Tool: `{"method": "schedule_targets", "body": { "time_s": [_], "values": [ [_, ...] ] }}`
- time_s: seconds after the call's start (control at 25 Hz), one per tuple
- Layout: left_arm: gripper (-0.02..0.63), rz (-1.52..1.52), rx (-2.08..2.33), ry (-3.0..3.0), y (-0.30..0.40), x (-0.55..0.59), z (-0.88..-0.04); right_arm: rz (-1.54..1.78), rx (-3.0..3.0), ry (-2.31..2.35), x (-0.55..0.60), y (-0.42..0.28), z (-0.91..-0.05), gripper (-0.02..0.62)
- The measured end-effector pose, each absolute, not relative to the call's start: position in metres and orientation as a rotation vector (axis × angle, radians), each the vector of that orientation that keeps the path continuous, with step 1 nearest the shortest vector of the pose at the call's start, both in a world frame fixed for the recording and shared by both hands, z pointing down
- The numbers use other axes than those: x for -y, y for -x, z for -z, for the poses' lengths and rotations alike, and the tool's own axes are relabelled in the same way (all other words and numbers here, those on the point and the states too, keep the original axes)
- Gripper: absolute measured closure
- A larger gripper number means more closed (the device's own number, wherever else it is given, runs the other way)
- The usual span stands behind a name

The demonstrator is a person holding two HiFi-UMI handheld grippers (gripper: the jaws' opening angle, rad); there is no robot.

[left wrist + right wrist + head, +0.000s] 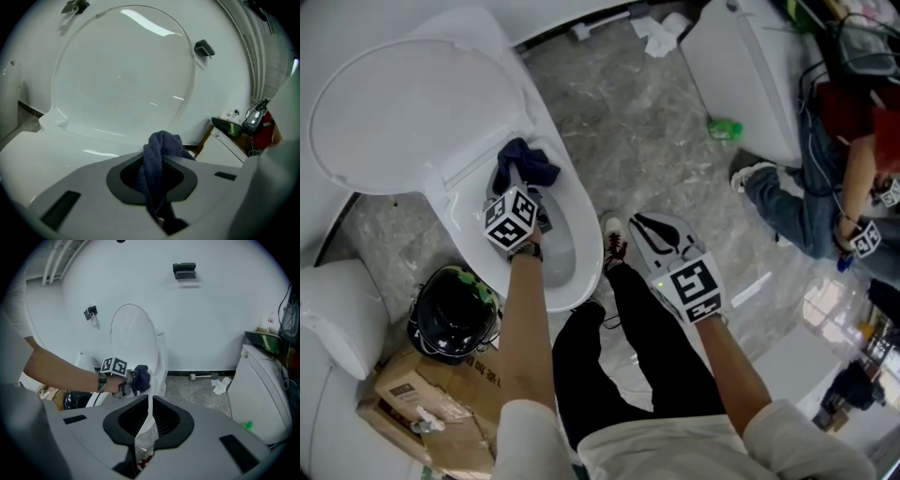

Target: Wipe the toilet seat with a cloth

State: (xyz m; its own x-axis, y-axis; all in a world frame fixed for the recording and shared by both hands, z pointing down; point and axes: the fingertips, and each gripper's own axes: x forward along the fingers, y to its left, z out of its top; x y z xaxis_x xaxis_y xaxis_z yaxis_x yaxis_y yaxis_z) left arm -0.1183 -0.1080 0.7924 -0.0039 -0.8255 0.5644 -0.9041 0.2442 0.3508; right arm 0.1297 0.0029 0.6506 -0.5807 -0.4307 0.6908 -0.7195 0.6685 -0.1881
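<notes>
Helmet (450,317) and box (405,389) beside toilet (585,234)

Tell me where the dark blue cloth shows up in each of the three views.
Head view: the cloth is left of centre, over the toilet rim, at the left gripper.
Left gripper view: the cloth is lower centre, pinched in that gripper's jaws.
Right gripper view: the cloth is small, left of centre, at the left gripper.
Shared landmark: the raised toilet lid.
</notes>
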Motion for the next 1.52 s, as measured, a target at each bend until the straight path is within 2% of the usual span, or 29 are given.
{"method": "schedule_targets", "body": {
  "time_s": [0.44, 1.04, 1.52],
  "values": [
    [0.575, -0.318, 1.667, -1.709, 0.059, 0.091, -0.803, -0.617, 2.26, -0.91, -0.025, -0.144, -0.647, 0.545],
    [0.574, -0.818, 1.336, -2.012, -0.003, 0.017, -0.82, -0.603, 2.274, -0.955, -0.052, -0.137, -0.632, 0.545],
    [0.574, -0.993, 1.129, -2.186, -0.039, -0.053, -0.826, -0.601, 2.268, -0.976, -0.072, -0.13, -0.627, 0.545]
  ]
}}
